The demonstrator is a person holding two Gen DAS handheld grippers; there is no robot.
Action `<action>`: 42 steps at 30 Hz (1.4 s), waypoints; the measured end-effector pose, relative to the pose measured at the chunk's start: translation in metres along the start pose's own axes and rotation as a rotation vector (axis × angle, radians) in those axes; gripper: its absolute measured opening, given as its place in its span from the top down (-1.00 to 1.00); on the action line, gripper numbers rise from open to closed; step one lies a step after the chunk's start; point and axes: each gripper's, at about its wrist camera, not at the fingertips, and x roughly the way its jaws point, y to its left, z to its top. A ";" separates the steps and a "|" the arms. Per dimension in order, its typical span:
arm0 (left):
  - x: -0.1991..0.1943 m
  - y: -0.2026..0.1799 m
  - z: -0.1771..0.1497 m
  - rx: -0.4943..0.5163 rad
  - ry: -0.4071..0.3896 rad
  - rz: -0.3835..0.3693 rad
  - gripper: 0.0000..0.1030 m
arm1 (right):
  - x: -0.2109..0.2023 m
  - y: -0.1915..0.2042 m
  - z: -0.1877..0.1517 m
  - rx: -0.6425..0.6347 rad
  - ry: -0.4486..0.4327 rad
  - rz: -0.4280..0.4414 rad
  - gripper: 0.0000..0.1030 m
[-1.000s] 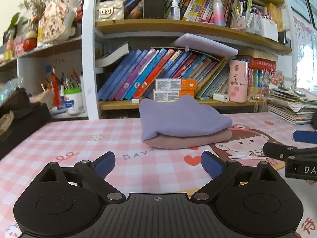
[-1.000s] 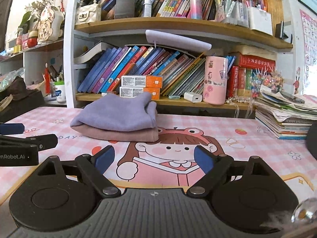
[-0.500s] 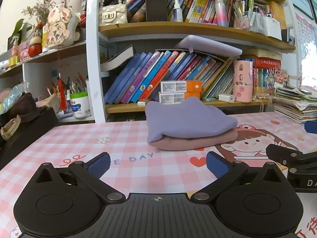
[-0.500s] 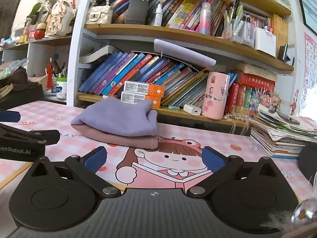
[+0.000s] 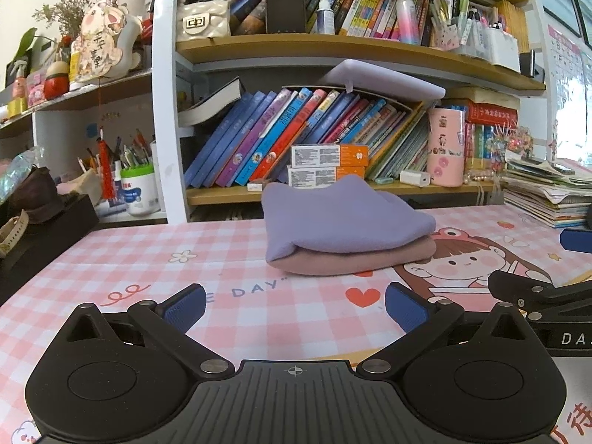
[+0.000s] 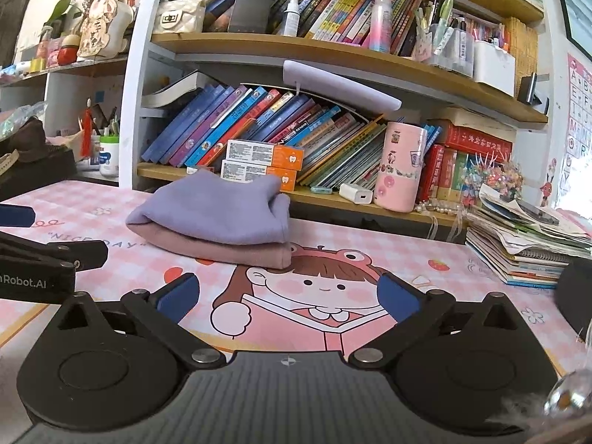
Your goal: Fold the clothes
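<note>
A folded lilac garment lies on top of a folded dusty-pink garment, stacked at the back of the pink checked table mat. My left gripper stands open in front of the stack, well short of it, with nothing between its blue pads. My right gripper is open too, empty, to the right of the stack and nearer than it. Each gripper shows at the edge of the other's view.
A bookshelf packed with books stands right behind the stack. A pink cup and a white charger sit on its low shelf. A pile of booklets lies at the right, a dark box at the left.
Both grippers' jaws have spread a little wider. The right view has rolled slightly and now tilts. The stack of clothes has not moved.
</note>
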 end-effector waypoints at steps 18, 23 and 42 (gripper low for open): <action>-0.001 -0.001 0.000 0.005 -0.002 -0.009 -1.00 | 0.003 -0.007 0.000 0.040 0.015 -0.002 -1.00; -0.001 -0.001 0.001 0.007 -0.004 -0.011 -1.00 | 0.003 -0.007 -0.001 0.040 0.017 -0.002 -1.00; -0.001 0.002 0.001 -0.009 -0.007 0.001 -1.00 | 0.004 -0.006 -0.001 0.034 0.026 -0.001 -1.00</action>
